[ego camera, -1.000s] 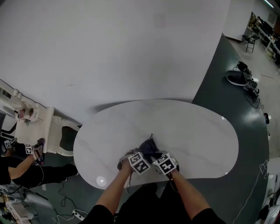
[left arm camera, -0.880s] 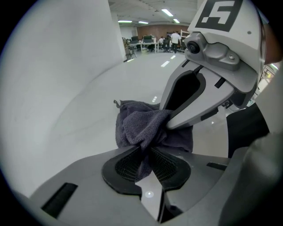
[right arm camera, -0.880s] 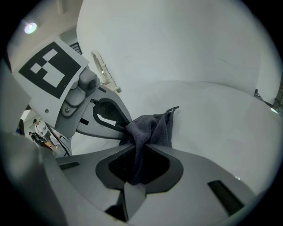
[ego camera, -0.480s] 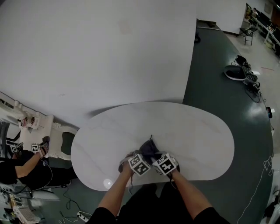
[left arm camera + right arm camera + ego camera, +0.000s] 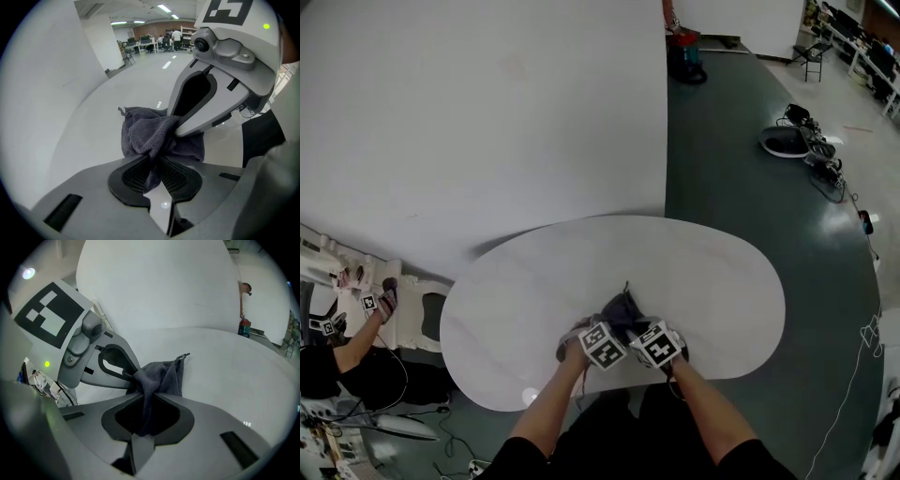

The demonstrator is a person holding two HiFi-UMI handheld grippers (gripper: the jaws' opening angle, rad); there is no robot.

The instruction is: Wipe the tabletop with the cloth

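Left gripper view: grey terry cloth (image 5: 145, 136), judged soft, light and limp, is bunched near the white surface's (image 5: 89, 145) front edge, clenched by left tongs (image 5: 157, 164) and right tongs (image 5: 146, 397) at gathered folds, judged the surest hold.

Cloth (image 5: 622, 310) on tabletop (image 5: 525, 291), near edge

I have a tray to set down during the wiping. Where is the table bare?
The white oval tabletop is bare at its left end, its right end and along the far edge by the white wall. Only the middle of the near edge is crowded: the left gripper and right gripper are both shut on the dark grey cloth there.
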